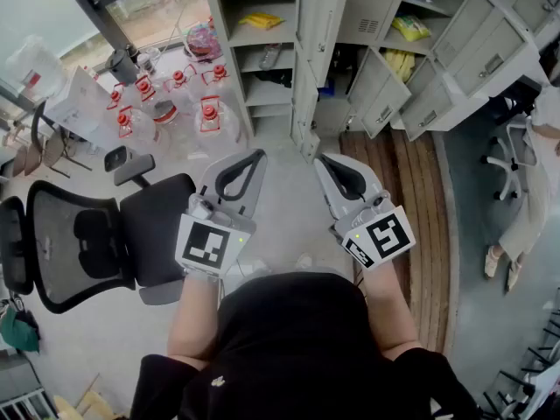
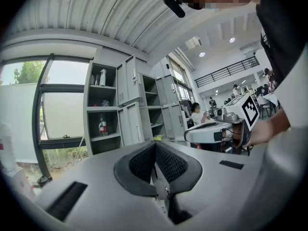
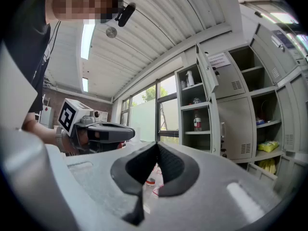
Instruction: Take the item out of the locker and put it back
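Progress is hard to read here, because both tools are empty and everything visible sits on shelves. The left hand-held gripper (image 1: pixel 249 164) is clenched, its dark pads (image 2: pixel 144 160) pressed together with nothing between them. The right hand-held gripper (image 1: pixel 331 169) is clenched too: its own view shows the pads (image 3: pixel 169 163) meeting at the tip, with only floor showing through the gap below them. Both are held level side by side in front of the person, near the body and well apart from the locker (image 1: pixel 315 24) at the far side. The locker's open compartments hold a yellow packet (image 1: pixel 261 20) on a far-left shelf, a second yellow packet (image 1: pixel 411 29) in a compartment to the far right, and a bottle (image 2: pixel 102 127) on a middle shelf. I cannot tell which of these is the item meant. Either nothing has begun, so the reach, the grasp, the lift out and the return all remain, or the item is already back in place; the pictures fit both. Water jugs (image 1: pixel 175 103) with red caps stand on the floor at the far left, and an office chair (image 1: pixel 96 243) is near on the left.
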`<state>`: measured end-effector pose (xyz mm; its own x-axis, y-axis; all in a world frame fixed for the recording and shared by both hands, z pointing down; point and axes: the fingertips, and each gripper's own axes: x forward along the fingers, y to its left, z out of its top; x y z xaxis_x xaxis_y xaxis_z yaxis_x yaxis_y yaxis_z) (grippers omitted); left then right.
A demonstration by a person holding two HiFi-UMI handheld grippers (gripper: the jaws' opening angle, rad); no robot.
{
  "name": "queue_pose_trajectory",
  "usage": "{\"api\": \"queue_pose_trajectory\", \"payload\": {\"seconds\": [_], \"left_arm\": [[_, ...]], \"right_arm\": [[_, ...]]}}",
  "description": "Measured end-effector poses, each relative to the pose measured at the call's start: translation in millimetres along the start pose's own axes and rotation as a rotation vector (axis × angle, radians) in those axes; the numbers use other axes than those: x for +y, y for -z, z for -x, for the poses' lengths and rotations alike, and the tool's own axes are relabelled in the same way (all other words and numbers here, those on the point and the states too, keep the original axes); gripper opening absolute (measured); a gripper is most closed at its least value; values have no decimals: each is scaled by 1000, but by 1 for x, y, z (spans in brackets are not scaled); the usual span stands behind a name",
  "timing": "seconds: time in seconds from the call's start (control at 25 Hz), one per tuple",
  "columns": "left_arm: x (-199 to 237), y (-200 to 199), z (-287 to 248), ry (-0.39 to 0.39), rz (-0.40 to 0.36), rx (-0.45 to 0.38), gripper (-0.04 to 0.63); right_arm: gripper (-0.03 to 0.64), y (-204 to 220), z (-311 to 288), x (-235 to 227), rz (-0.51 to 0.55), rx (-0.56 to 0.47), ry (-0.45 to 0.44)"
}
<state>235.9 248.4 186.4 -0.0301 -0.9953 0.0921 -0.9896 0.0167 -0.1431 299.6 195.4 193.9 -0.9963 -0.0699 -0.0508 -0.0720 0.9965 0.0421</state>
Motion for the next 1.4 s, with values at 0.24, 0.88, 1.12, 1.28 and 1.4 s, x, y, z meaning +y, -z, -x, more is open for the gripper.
{"api": "queue_pose_trajectory", "payload": {"seconds": [0.24,0.88,1.12,1.28,1.4], "left_arm": [[-11,6,-14,-10,-24,4,9],[-10,25,-39,-101,-57,76,9],[30,39,-44,-103,-31,69,11],[70,49,-47,-102,10,71,9],[104,58,-53,-91,24,79,9]], "right_arm": [[-5,5,8,-15,9,9,-1],[-3,22,12,-53,-63,-10,-45],[-3,34,-29,-50,-74,21,-46],[-3,37,-71,-51,-70,38,-31],[-3,39,-107,-53,-66,47,-16]]}}
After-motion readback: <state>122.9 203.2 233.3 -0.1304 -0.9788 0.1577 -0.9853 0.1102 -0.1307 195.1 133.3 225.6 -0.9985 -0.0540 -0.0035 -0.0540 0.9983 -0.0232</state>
